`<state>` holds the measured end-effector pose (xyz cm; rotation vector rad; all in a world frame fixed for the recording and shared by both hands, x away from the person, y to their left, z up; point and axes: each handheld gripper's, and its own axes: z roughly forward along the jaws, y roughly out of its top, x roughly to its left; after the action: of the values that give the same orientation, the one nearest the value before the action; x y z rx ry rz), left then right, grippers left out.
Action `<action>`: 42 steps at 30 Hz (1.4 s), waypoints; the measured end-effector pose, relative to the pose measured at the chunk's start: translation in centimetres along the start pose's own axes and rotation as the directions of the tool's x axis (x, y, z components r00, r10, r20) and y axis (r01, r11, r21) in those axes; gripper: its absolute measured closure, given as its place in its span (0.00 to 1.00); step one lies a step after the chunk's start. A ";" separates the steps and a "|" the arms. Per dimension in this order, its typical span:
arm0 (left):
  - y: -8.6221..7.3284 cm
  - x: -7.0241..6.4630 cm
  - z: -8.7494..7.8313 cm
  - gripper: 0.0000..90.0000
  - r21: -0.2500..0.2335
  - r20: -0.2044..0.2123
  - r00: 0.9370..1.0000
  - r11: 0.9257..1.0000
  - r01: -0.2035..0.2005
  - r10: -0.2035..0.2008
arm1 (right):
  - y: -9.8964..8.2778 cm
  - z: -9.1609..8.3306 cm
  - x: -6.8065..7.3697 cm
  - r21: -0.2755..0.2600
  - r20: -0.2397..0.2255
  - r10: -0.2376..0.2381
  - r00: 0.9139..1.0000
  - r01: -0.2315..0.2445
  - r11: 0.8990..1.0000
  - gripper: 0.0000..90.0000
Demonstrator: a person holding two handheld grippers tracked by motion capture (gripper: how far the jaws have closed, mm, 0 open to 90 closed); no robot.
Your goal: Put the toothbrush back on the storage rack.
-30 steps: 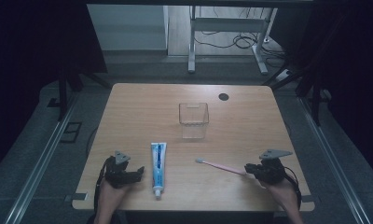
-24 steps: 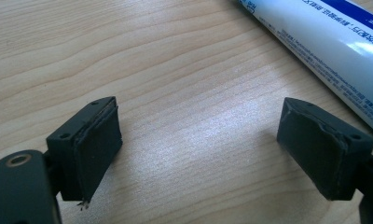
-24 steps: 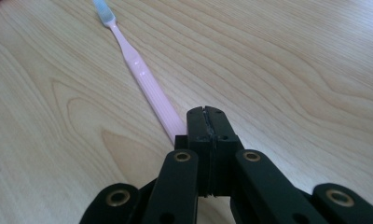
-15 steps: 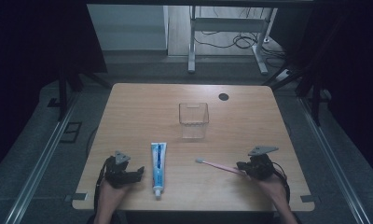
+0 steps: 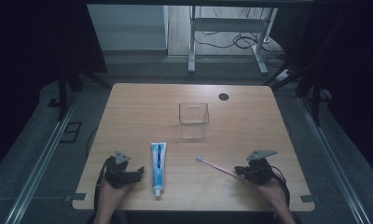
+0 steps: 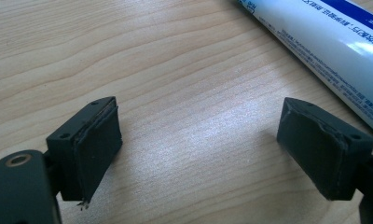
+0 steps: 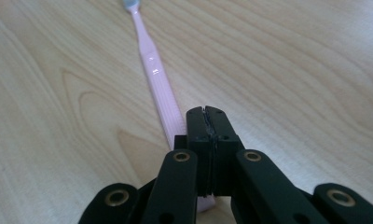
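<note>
Pink toothbrush (image 5: 218, 167) lying flat on table, bristle head pointing toward toothpaste.

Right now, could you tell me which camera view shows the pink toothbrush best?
The right gripper view: the toothbrush runs up the frame, close, from the shut right gripper to its bristle end. The high view shows it small but whole on the table.

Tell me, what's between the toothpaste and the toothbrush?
Nothing: in the high view, bare wooden table separates the toothpaste from the pink toothbrush.
</note>
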<state>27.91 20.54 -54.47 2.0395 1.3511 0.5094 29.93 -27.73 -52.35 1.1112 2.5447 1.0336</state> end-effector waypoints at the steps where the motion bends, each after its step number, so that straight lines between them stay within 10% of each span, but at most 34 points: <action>1: 0.0 0.0 0.0 0.15 0.000 0.000 1.000 1.000 0.000 0.000 | -0.1 0.0 0.1 0.002 -0.002 0.001 1.000 -0.001 1.000 0.98; 21: 0.0 0.0 0.0 0.15 -0.001 0.000 1.000 1.000 -0.002 0.002 | 0.2 -0.7 1.5 0.062 -0.030 -0.033 0.999 0.035 0.997 0.87; 42: 0.0 0.0 0.0 0.15 0.001 0.000 1.000 1.000 -0.005 0.005 | 4.8 0.8 2.5 0.239 -0.063 -0.112 0.992 0.124 0.963 0.79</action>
<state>27.92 20.58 -54.47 2.0440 1.3465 0.5107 31.24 -23.25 -49.50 0.9827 2.7965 0.7456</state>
